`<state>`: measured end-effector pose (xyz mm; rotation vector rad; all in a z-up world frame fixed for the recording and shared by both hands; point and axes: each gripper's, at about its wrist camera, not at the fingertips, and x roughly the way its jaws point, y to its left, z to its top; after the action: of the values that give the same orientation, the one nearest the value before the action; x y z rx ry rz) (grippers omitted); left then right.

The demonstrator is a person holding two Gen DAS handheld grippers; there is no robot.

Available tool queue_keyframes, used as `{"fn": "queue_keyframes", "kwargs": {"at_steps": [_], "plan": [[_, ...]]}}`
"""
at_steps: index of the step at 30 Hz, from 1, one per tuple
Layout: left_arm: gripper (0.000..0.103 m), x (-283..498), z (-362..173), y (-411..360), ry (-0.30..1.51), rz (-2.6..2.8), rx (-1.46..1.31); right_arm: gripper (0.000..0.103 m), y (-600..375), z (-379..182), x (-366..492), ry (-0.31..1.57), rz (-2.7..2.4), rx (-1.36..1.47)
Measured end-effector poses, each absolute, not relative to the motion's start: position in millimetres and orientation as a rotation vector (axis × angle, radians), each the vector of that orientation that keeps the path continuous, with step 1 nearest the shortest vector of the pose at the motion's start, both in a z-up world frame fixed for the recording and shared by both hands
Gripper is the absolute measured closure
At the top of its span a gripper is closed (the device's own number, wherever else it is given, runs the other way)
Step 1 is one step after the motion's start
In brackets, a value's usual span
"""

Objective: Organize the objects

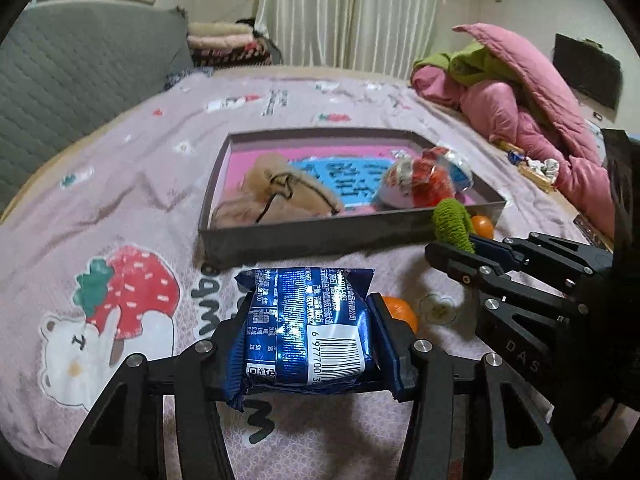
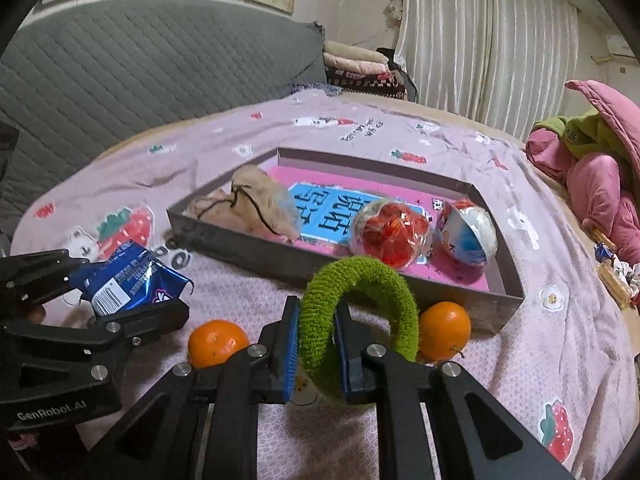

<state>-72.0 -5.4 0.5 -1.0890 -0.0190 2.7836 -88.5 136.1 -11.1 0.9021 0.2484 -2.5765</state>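
My left gripper (image 1: pixel 308 336) is shut on a blue foil snack packet (image 1: pixel 304 328) and holds it above the bed, in front of the grey box (image 1: pixel 320 236). It also shows in the right wrist view (image 2: pixel 132 280). My right gripper (image 2: pixel 316 344) is shut on a green fuzzy hair ring (image 2: pixel 360 300), near the box's front wall (image 2: pixel 248 256). In the box lie a beige drawstring pouch (image 2: pixel 256 204), a red-filled clear ball (image 2: pixel 392 232) and a blue and white egg toy (image 2: pixel 468 232). Two oranges (image 2: pixel 218 342) (image 2: pixel 444 330) lie on the bed before the box.
The pink printed bedsheet (image 1: pixel 120 184) covers the bed. A grey quilted headboard (image 2: pixel 140 68) stands at the left. A pink and green quilt pile (image 1: pixel 512 92) lies at the right, with small clutter (image 1: pixel 536 166) beside it. Folded blankets (image 2: pixel 360 68) sit at the back.
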Motion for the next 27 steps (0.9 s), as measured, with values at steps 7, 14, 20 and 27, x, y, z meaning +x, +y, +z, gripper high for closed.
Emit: {"fn": "queue_keyframes", "kwargs": {"at_steps": [7,14,20,27], "plan": [[0.049,-68.5,3.3,-1.5,0.028,2.795,-1.062,0.087,138.5,-3.7,-86.5,0.206,-2.563,0.873],[0.049,-69.8,4.1,-4.0,0.009,2.810,-1.062,0.087,141.1,5.6,-79.3,0.178,-2.562,0.826],[0.049,-71.0,10.0,-4.8,0.003,2.828,-1.037,0.087,149.8,18.1,-76.6,0.150,-2.589,0.765],[0.049,-77.5,14.4,-4.5,-0.006,2.836,-1.025,0.087,159.1,31.5,-73.5,0.127,-2.621,0.693]]}}
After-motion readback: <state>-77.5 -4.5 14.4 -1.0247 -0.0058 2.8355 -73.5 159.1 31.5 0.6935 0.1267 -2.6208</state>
